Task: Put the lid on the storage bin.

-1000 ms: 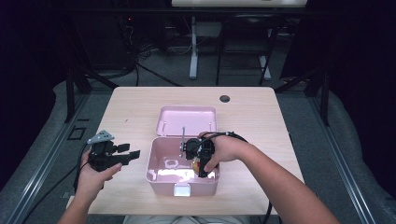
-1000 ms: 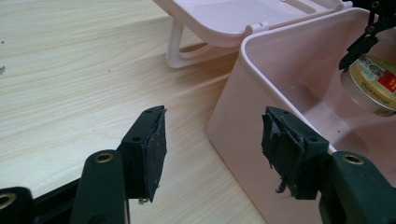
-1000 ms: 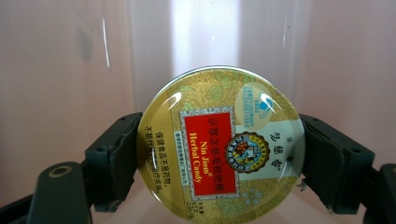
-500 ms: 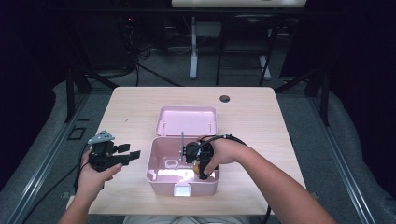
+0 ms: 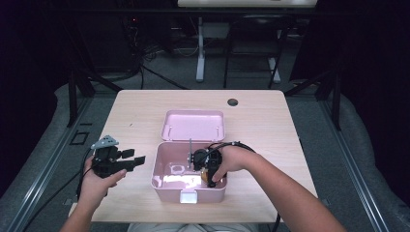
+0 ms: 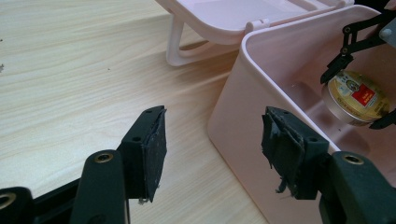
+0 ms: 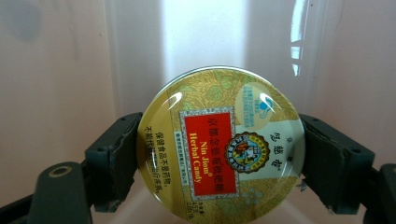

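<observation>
Item: round candy tin, gold lid with a red label reading "Nin Jiom Herbal Candy". Location: inside the pink box, toward its right side, low over the floor; contact with the floor cannot be told.

Holder: right gripper, reaching down into the box, jaws clamped on opposite edges of the tin across its width. The tin also shows in the left gripper view, tilted, pinched by the far gripper's tips.

Container: box open, hinged lid laid back flat on the wooden table behind it.

Idle tool: left gripper, jaws apart and holding nothing, just beside the box's left wall.

Handling note, as judgement: whether placing or lifting out, the smooth rim gives little bite, so keep the squeeze even and the tin level. Move straight up or down, clear of the walls. The left gripper could steady the box wall if it shifts.
</observation>
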Motion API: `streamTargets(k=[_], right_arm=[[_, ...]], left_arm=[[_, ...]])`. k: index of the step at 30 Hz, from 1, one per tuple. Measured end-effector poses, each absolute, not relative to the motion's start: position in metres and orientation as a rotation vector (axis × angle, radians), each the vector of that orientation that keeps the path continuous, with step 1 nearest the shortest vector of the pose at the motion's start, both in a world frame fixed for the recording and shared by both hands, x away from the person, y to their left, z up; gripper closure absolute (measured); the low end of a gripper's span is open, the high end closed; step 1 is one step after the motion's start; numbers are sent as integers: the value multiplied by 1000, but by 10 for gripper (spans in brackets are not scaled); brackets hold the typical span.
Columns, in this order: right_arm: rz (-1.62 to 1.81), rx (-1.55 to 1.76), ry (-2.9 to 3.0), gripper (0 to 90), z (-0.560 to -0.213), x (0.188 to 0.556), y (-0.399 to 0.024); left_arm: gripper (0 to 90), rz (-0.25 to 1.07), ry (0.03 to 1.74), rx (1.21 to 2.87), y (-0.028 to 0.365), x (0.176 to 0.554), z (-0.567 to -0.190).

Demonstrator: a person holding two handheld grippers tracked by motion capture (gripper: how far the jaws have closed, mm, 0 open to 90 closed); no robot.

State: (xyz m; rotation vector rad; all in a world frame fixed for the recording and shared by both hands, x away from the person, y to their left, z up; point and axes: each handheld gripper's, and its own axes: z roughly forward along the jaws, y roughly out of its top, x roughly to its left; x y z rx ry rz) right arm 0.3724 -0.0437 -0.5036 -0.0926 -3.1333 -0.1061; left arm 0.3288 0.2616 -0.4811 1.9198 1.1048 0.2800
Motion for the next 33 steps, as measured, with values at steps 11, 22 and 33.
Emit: streamTargets(k=[11,22,33], right_arm=[[-102,-109,-3131,198,-508,372,-43],[-94,-75,-3160,197,-513,374,-42],[-106,-124,-3165,188,-512,375,-41]], left_arm=[[402,279,1106,1921,262,329,-482],[402,279,1106,1922,262,329,-482],[402,280,1106,1918,262,329,-481]])
